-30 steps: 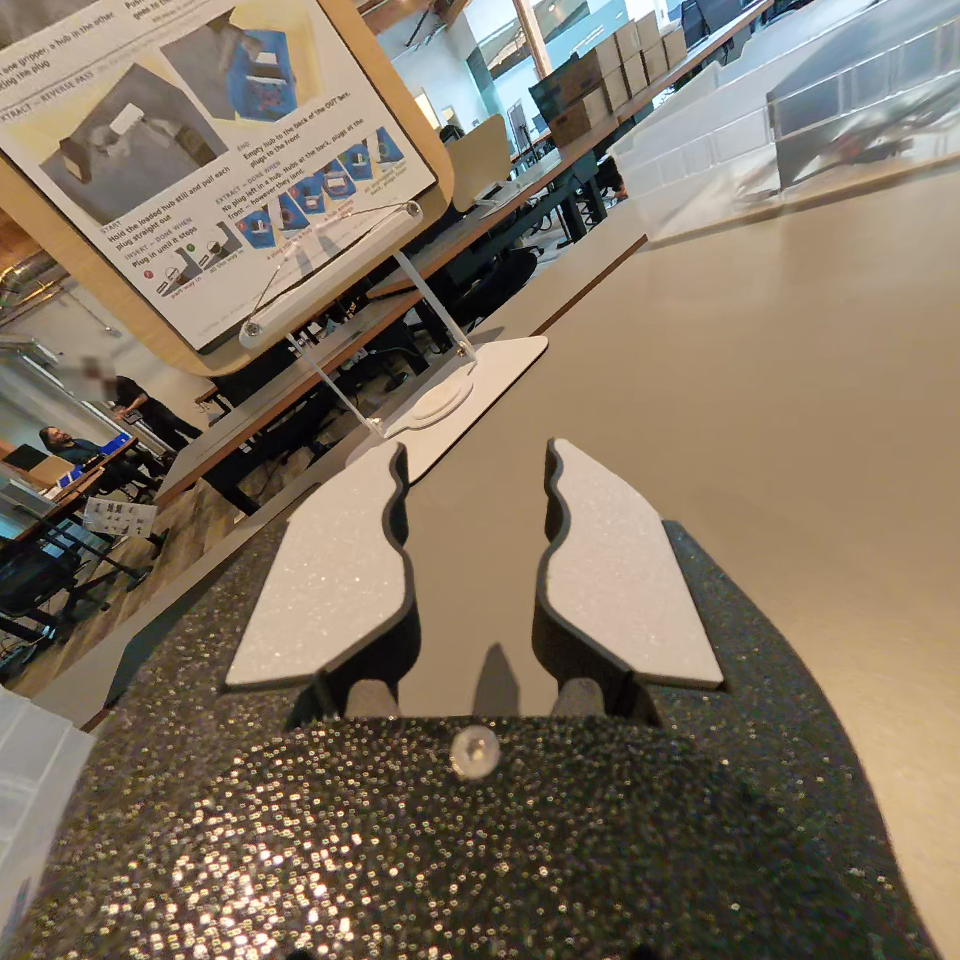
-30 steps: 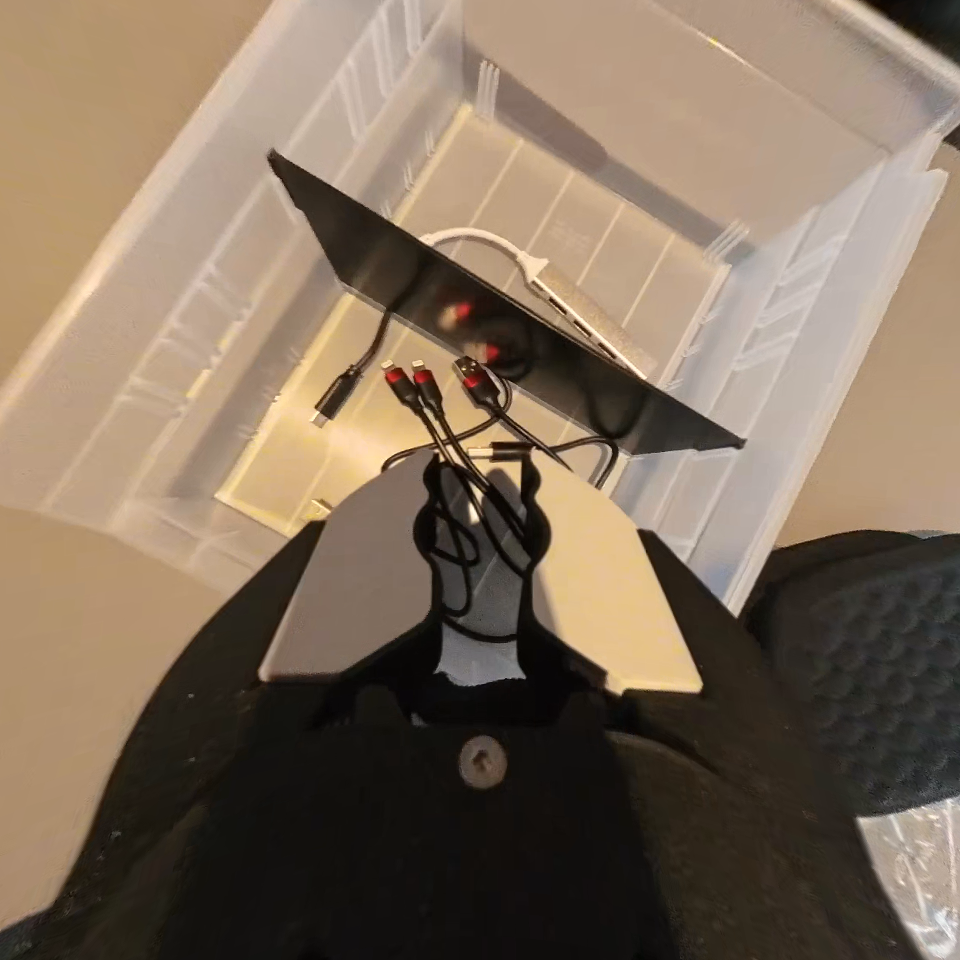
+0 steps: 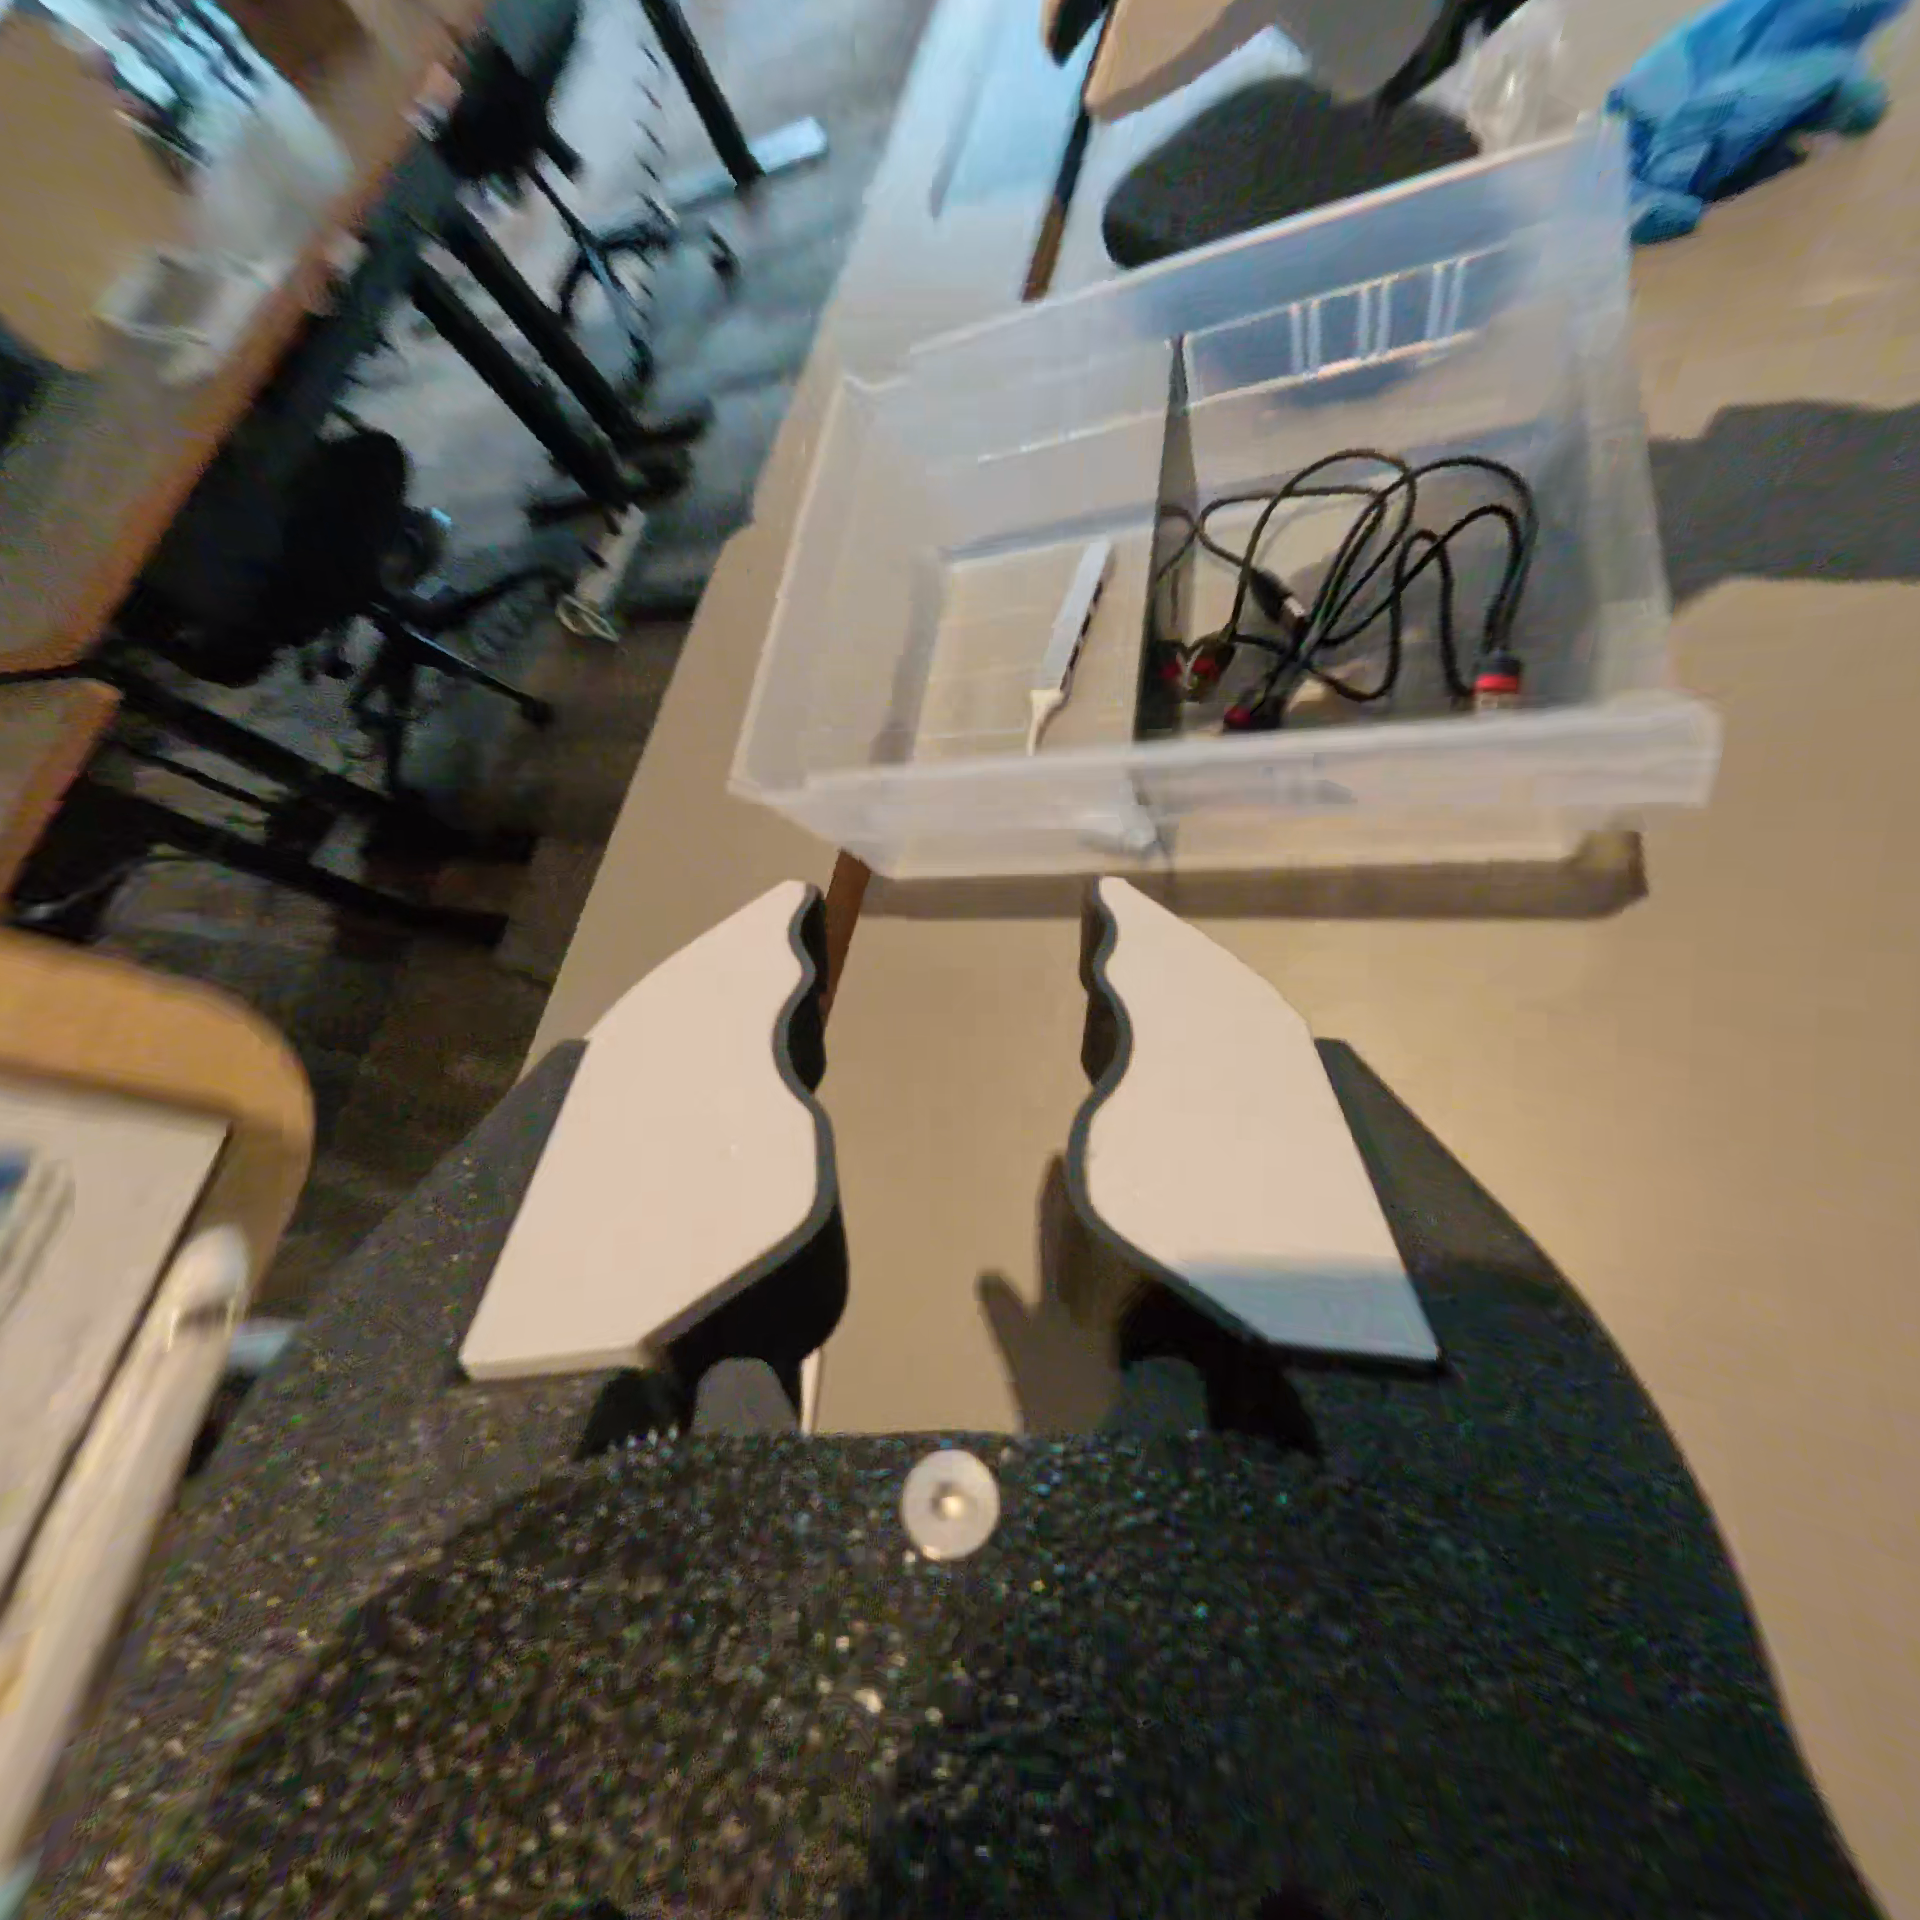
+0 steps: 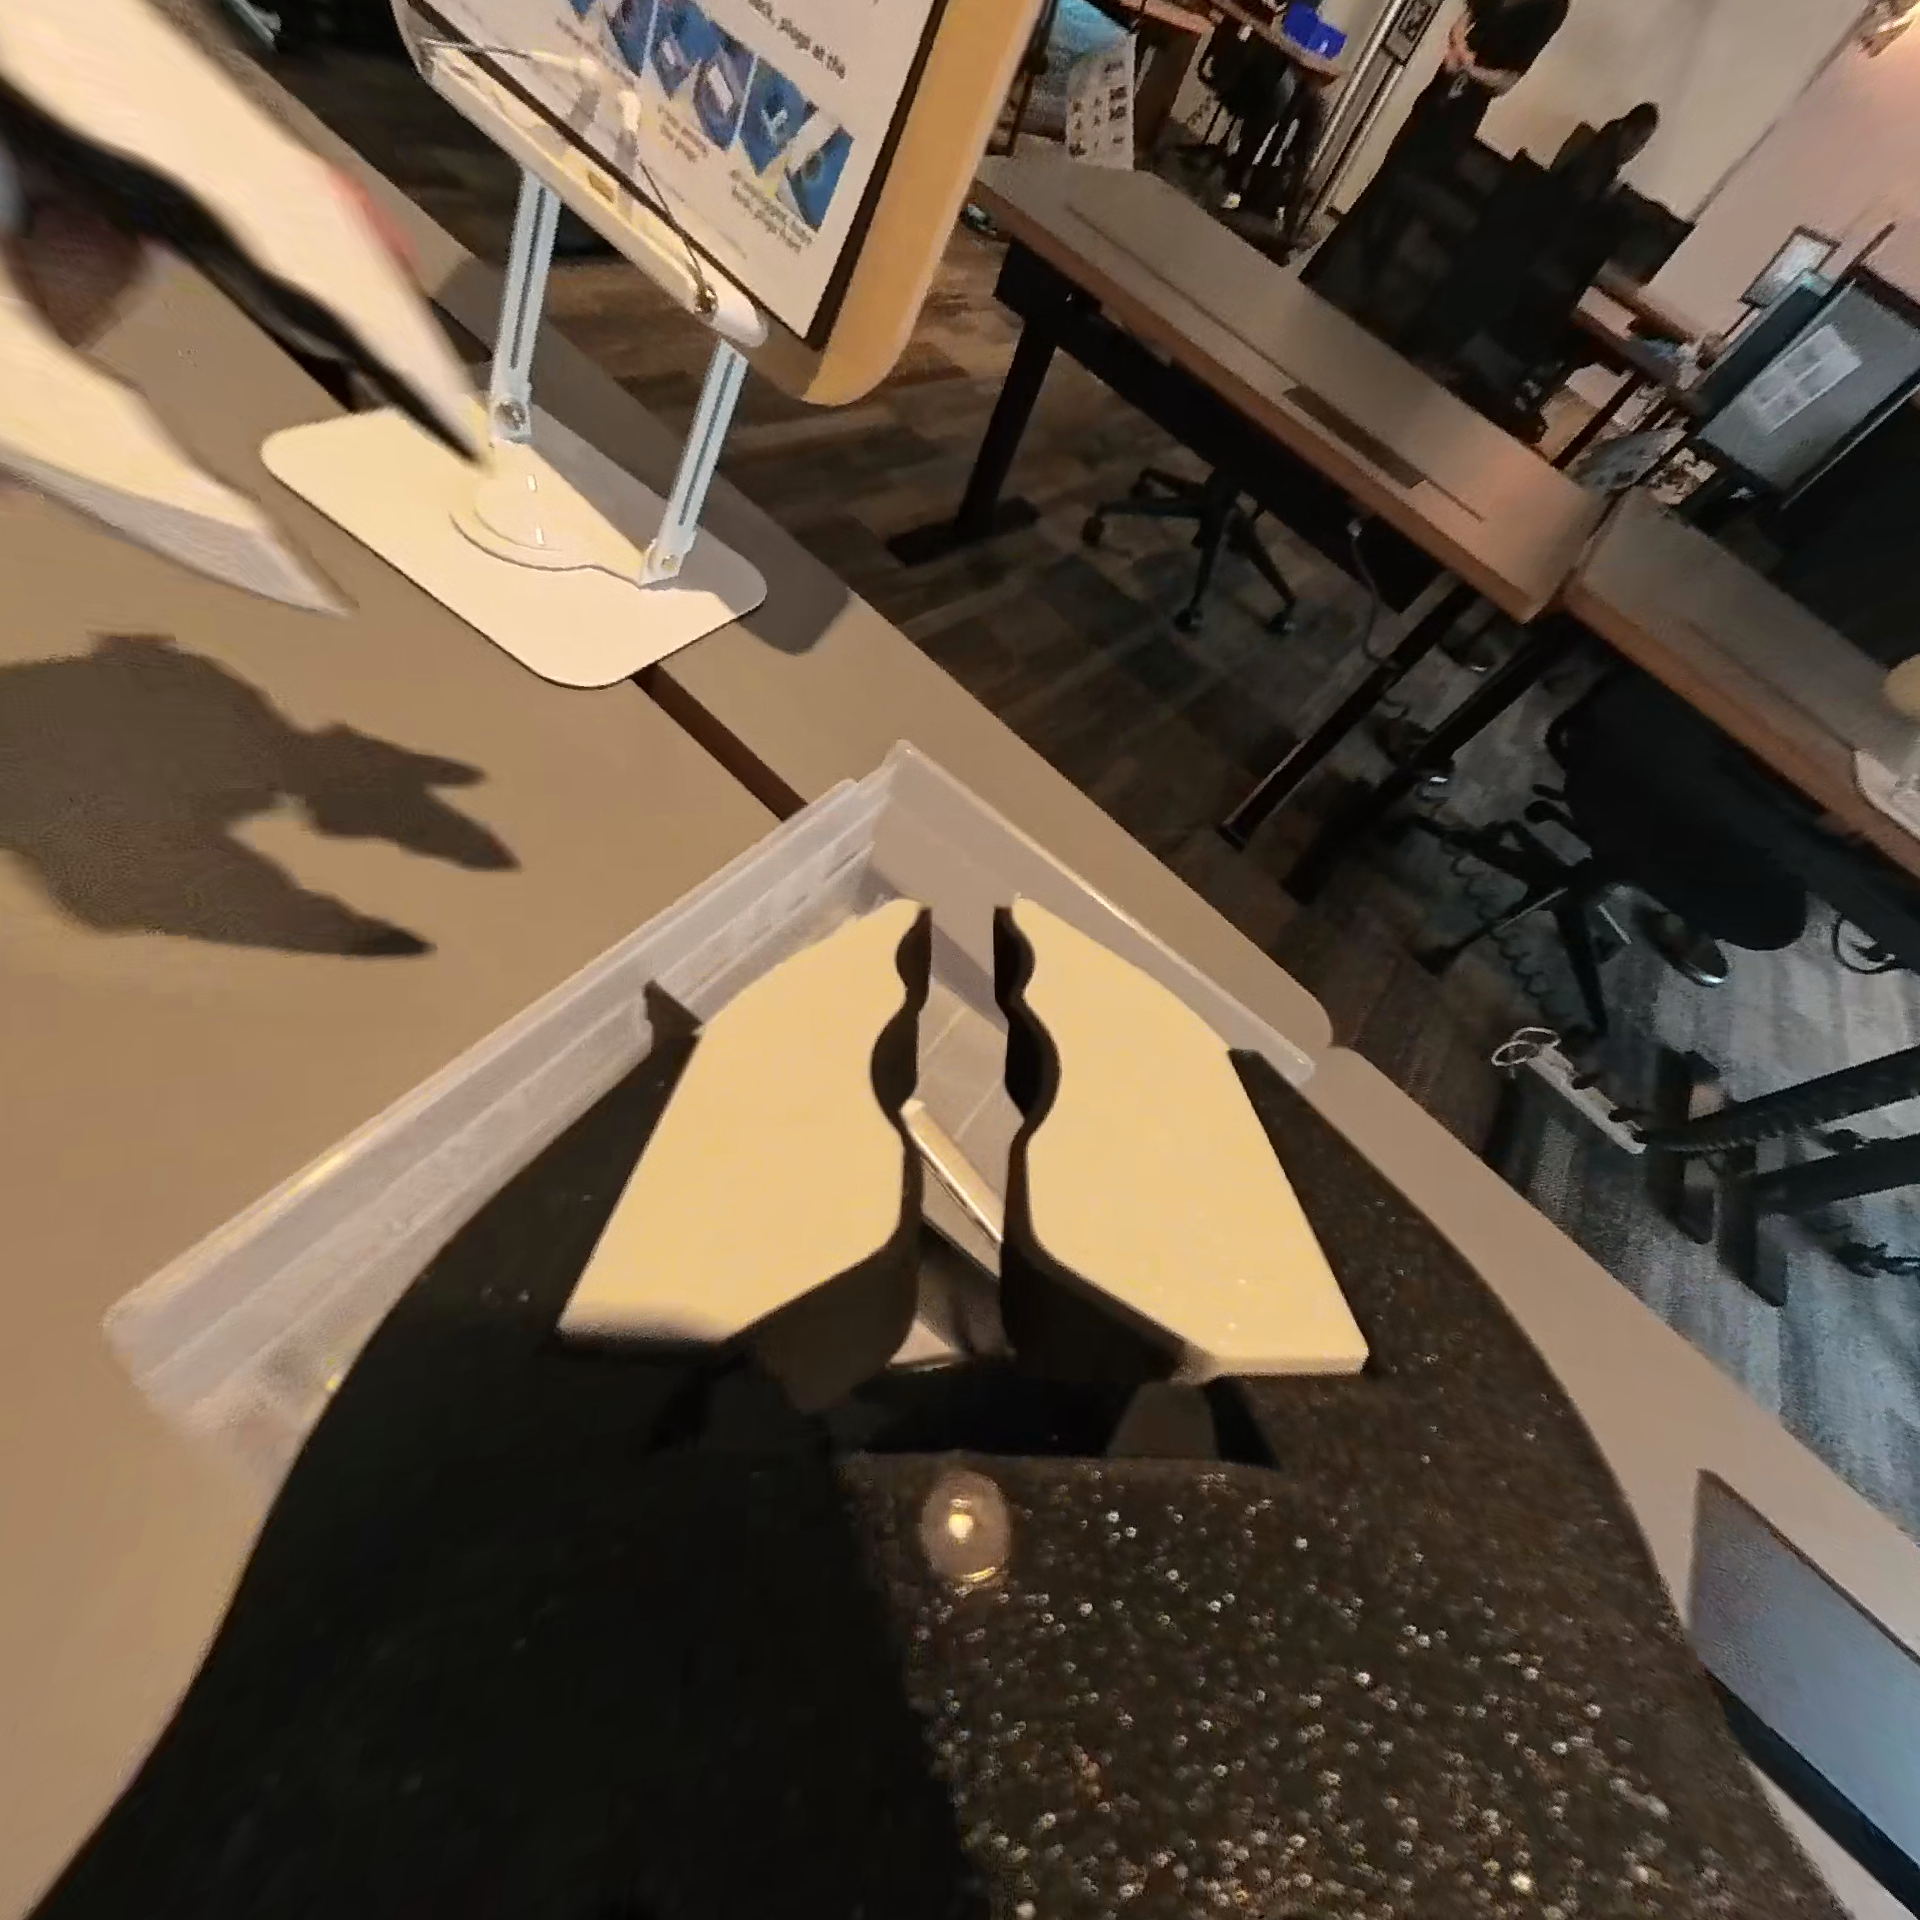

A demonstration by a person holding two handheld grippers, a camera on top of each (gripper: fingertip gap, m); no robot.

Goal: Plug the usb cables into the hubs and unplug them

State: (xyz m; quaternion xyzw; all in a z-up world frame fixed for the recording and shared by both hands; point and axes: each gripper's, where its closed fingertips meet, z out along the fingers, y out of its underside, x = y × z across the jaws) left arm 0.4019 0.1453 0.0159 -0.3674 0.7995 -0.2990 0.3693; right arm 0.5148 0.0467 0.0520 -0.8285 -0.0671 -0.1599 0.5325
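1. Inside the clear bin (image 3: 1226, 800), the silver hub (image 3: 1075, 623) is seen left of the divider (image 3: 1169, 540), the USB cables (image 3: 1371, 582) right, unplugged.
2. The left gripper (image 3: 951, 914) is held spread and empty before the bin.
3. The right gripper (image 4: 961, 920) is nearly pressed together over the bin, nothing pinched; plugging is judged not begun.

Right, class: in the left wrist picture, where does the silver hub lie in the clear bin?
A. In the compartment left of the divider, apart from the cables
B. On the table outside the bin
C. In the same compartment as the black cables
A: the hub lies left of the divider, the cables right of it, inside the bin.
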